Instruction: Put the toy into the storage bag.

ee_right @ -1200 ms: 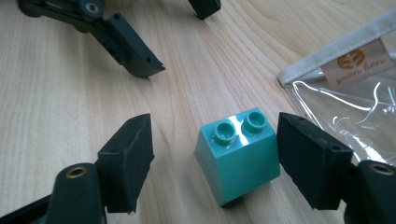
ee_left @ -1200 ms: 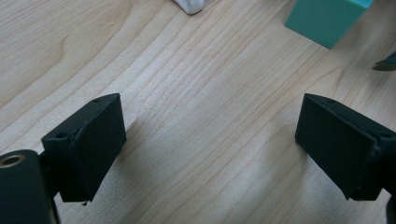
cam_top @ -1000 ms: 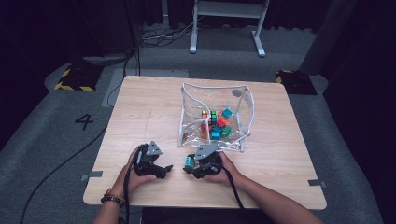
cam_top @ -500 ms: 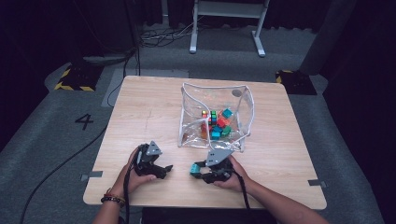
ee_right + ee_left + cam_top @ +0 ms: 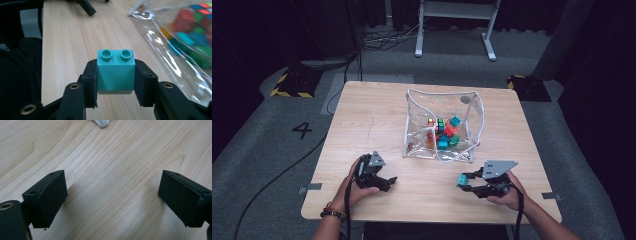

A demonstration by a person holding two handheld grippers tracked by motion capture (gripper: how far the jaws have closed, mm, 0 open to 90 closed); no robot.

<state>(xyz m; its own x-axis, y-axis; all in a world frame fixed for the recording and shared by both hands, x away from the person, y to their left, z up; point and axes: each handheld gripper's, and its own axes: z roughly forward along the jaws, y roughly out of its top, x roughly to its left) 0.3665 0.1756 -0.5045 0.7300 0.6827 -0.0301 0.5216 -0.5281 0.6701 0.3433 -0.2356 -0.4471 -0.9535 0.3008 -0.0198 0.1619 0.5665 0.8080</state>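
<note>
The right tool [image 5: 460, 181] is clamped on a teal brick [image 5: 115, 72], one pad against each side wall and the two studs facing up and clear of the jaws. Its jaws have just been closing on that brick. A side grip like this leaves the studs and the base free, so the brick could be set down flat or pressed onto another piece without regripping. In the high view the brick [image 5: 461, 179] sits at the tip of this tool, just above the bench [image 5: 377, 115], close to its near edge.

Ahead and a little to the left of the right tool stands a clear bag [image 5: 472, 107], its mouth held open and upright, with a small cube puzzle [image 5: 431, 121] and more coloured bricks [image 5: 447, 136] heaped at the bottom. It is near but apart from the brick. From the way the brick is carried beside the bag, it looks to be either just lifted out or on its way in; I cannot tell which.

The left tool [image 5: 388, 183] rests low over bare wood well to the left of the right one, jaws wide apart with nothing between them. It seems parked there to stay clear, and close enough to steady the bag if needed.
</note>
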